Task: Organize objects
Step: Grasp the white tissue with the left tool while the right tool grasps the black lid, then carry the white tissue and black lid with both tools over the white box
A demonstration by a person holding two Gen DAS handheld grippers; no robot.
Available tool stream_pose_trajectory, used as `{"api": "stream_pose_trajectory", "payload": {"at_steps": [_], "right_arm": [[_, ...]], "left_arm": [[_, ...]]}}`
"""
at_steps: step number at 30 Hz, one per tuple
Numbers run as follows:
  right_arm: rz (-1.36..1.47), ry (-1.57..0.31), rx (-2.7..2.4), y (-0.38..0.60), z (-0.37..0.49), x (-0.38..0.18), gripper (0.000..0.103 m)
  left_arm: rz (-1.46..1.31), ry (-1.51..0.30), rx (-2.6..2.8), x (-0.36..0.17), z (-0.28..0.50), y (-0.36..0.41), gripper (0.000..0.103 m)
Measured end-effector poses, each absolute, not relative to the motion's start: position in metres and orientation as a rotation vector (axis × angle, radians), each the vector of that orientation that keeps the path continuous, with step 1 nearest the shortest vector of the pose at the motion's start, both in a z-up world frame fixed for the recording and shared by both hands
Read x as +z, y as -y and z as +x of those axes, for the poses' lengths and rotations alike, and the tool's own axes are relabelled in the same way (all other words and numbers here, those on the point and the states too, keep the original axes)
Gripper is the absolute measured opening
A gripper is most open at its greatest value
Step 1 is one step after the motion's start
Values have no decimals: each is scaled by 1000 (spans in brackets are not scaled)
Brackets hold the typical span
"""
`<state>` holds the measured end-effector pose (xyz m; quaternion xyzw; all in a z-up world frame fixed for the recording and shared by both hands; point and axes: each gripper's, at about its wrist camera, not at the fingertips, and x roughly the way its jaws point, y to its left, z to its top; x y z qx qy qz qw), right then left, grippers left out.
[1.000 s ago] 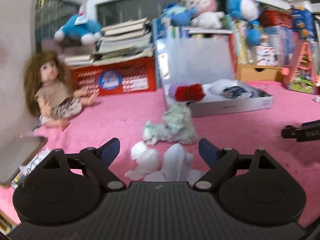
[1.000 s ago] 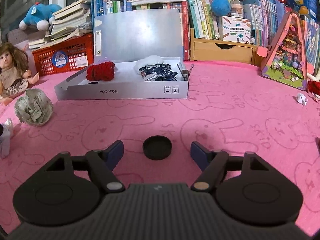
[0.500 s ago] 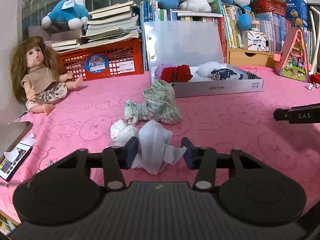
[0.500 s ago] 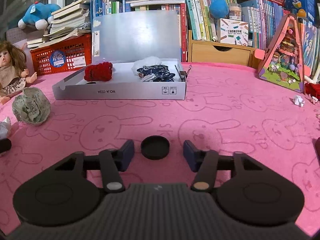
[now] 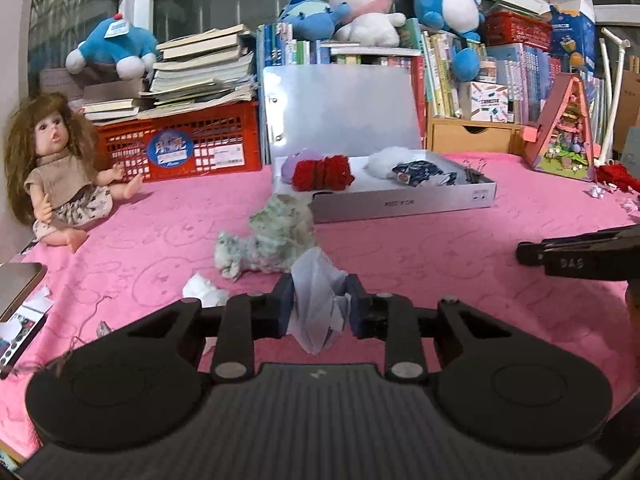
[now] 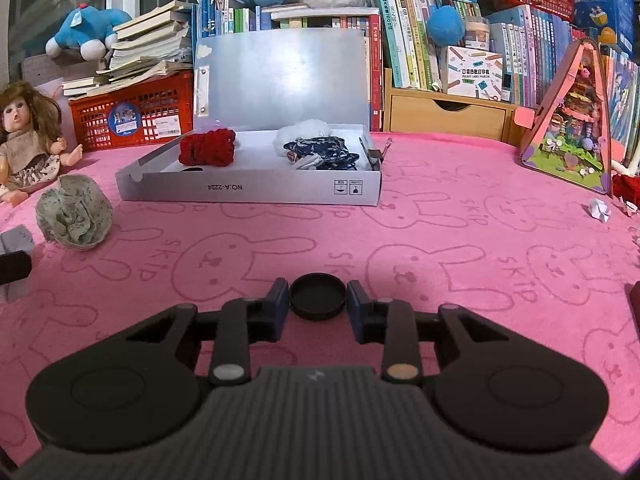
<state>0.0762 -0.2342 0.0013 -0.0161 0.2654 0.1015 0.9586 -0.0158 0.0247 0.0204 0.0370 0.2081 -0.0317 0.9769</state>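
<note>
box (image 6: 256,192): lid up, red yarn (image 6: 207,147) at 9 o'clock, dark cloth (image 6: 320,152) at 3
left gripper (image 5: 320,307): just closed, clenched on tissue (image 5: 316,300)
right gripper (image 6: 318,300): just closed, grasping black cap (image 6: 318,295)

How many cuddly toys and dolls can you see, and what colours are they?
Blue cuddly toys: 3
Pink bunny: 1
Doll: 1
Total: 5
</note>
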Motion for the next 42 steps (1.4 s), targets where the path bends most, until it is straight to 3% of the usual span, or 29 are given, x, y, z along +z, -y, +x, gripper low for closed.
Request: {"api": "stream_pose_trajectory", "payload": {"at_steps": [22,42], "right_arm": [[9,-528,231,236,76,11,36],[97,-500,267,231,118,39,36]], "left_arm": [[52,-399,-144,36,9,-4,32],[39,-369,-157,66,79,8,32]]}}
